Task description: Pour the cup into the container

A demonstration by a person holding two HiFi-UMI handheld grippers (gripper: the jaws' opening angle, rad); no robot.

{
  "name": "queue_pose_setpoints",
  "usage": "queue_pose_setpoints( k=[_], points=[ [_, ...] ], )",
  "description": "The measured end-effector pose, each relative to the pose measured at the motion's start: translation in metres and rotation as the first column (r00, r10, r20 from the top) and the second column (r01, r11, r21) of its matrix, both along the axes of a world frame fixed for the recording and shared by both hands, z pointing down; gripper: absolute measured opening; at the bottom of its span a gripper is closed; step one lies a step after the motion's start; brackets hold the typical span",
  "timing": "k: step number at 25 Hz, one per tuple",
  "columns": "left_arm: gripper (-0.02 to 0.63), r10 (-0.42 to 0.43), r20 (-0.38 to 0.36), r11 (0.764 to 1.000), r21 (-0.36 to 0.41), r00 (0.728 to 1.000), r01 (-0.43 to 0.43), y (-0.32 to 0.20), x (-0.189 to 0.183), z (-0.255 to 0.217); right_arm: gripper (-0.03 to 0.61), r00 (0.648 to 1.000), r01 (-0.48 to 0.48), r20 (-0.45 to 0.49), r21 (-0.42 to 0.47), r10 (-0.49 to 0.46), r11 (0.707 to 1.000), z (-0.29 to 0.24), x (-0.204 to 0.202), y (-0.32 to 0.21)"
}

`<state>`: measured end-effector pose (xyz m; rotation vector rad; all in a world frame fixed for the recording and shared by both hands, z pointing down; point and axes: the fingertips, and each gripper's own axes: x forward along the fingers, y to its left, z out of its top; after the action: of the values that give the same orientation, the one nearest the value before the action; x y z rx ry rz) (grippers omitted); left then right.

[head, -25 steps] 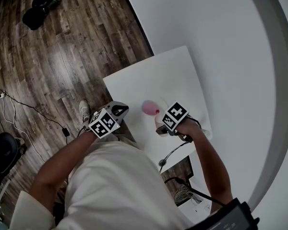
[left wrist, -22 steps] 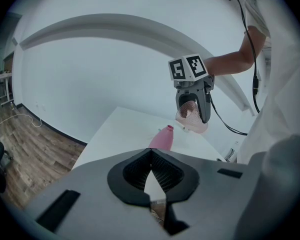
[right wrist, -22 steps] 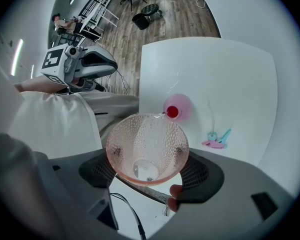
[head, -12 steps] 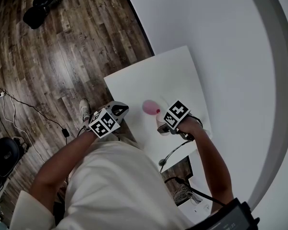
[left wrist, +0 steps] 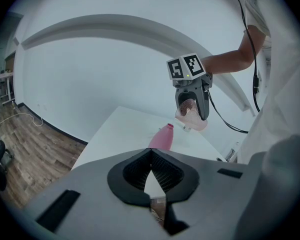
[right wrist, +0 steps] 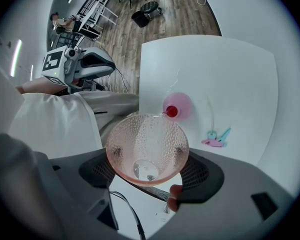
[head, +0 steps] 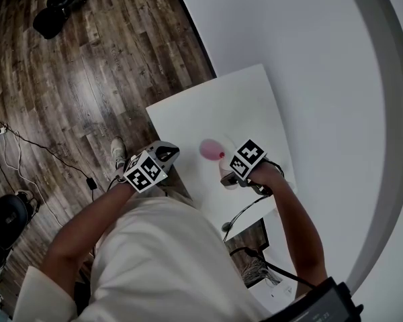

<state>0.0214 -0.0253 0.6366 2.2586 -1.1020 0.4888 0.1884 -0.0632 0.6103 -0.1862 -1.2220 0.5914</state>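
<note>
- Little has moved since a second ago: both grippers hold their places, and the right one's marker cube has only crept a touch toward the table's far edge in the head view.
- Pink dimpled glass cup [right wrist: 146, 139]: clamped between the jaws of the right gripper [right wrist: 149, 168], pads pressed on its two sides.
- It is tilted, mouth open toward that gripper's camera. A small clear patch shows at the bottom; whether it is liquid or the glass base I cannot tell.
- From the right gripper view, the cup's far rim lies just at the red mouth of the container.
- Container: a pink narrow-necked bottle [right wrist: 176, 107], upright on the white table [head: 235, 106].
- In the left gripper view the cup hangs above and just right of the bottle's neck; contact cannot be made out there.
- Small pink-and-teal object [right wrist: 216, 139]: flat on the table, near the bottle on its right, apart from it.
- Left gripper [left wrist: 151, 155]: jaws closed together with nothing between them, held off the table's near corner, pointed toward the bottle and well apart from it.
- Person in a white shirt [head: 168, 260], bare forearms reaching to both grippers.
- Black cable [head: 245, 210] trails from the right gripper over the table edge.
- Wood plank floor [head: 87, 79] to the left, cables [head: 47, 156] lying on it, a black stool [head: 54, 9] at the far corner.
</note>
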Motion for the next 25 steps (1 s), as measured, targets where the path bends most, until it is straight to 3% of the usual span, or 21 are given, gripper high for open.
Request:
queue_pose_setpoints(
  k=[25],
  points=[
    [0.011,-0.004,0.003,1.0,-0.001,1.0,0.004,0.0036,-0.0036,0.0033,0.373,1.0,-0.003,-0.012,-0.009,0.003,1.0,0.0036,-0.0011,-0.0002]
  ],
)
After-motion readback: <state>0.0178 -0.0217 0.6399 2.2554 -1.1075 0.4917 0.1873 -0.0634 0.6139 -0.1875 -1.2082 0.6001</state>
